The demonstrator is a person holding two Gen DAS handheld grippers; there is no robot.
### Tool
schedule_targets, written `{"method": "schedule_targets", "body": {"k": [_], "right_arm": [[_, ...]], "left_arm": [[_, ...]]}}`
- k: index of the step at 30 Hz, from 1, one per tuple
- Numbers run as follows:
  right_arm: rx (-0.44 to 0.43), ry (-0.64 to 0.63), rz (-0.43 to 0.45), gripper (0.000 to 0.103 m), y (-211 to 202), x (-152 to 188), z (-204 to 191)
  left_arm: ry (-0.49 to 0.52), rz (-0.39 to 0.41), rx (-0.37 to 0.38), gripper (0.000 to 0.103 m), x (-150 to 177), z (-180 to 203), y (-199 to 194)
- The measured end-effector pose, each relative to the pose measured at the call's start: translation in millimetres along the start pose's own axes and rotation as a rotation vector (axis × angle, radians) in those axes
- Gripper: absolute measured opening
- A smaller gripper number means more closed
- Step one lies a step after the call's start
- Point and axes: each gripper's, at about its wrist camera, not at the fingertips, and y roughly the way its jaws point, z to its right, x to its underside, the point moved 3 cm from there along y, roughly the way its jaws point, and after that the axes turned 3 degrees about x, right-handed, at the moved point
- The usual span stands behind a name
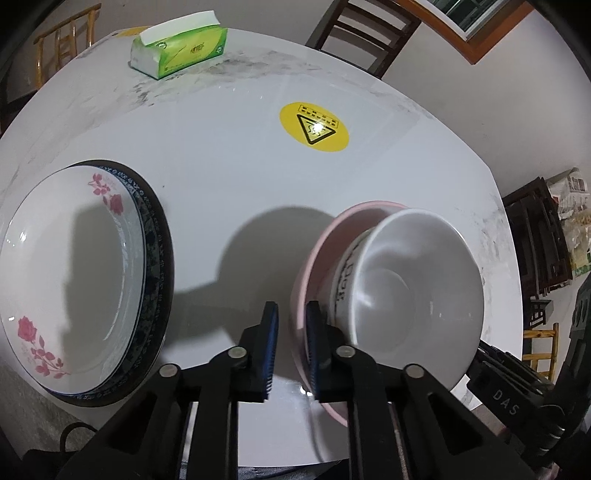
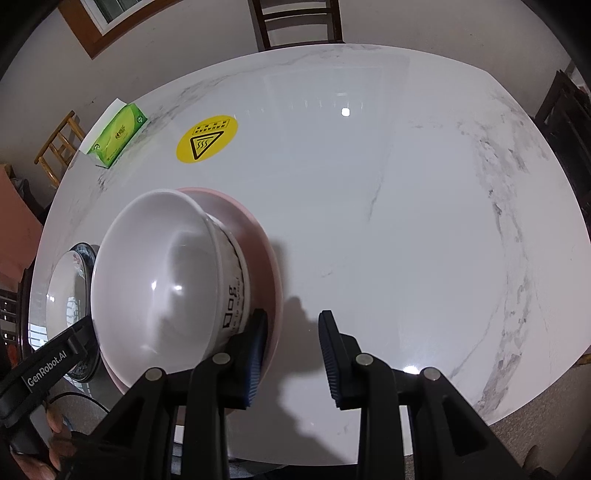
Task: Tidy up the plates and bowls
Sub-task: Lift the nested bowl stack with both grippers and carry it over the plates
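A white ceramic bowl with black lettering on its outer wall (image 1: 417, 280) (image 2: 162, 273) sits nested inside a wider pale pink bowl (image 1: 325, 240) (image 2: 258, 236), and this pair stands on the white marble-patterned round desk (image 1: 229, 162) (image 2: 369, 221) near its front edge. Beside the pair, towards the left edge of the desk, a white shallow plate with pink rose prints (image 1: 70, 269) lies on top of a plate with a dark blue patterned rim (image 1: 159, 258); in the right wrist view these plates (image 2: 70, 295) are partly hidden behind the white bowl.

The left hand-held gripper (image 1: 291, 325) has its blue ribbed pads close together with only a narrow gap, and the rim of the pink bowl is in this gap; I cannot tell if the pads really press on it. The right hand-held gripper (image 2: 293, 332) is wide open and holds nothing; its left pad is just beside the pink bowl's rim, and its other pad is over bare desk.

Farther back, a round yellow warning sticker (image 1: 314, 127) (image 2: 207, 138) is on the desk surface, and a green and white tissue pack (image 1: 177, 46) (image 2: 114, 134) lies near the far left edge. Dark wooden chairs (image 1: 365, 33) (image 2: 295, 22) stand behind the far edge.
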Motion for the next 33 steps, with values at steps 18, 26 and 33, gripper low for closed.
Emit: {"method": "schedule_targets", "body": {"k": [18, 26, 33], "right_arm": [[-0.006, -0.028, 0.004, 0.011, -3, 0, -11], [-0.002, -0.016, 0.001, 0.010, -2, -1, -13], [-0.002, -0.015, -0.001, 0.011, -2, -2, -12]], "left_arm": [[-0.007, 0.016, 0.016, 0.006, -5, -1, 1], [-0.013, 0.018, 0.023, 0.006, -6, -1, 1], [-0.010, 0.019, 0.025, 0.005, -7, 0, 1]]}}
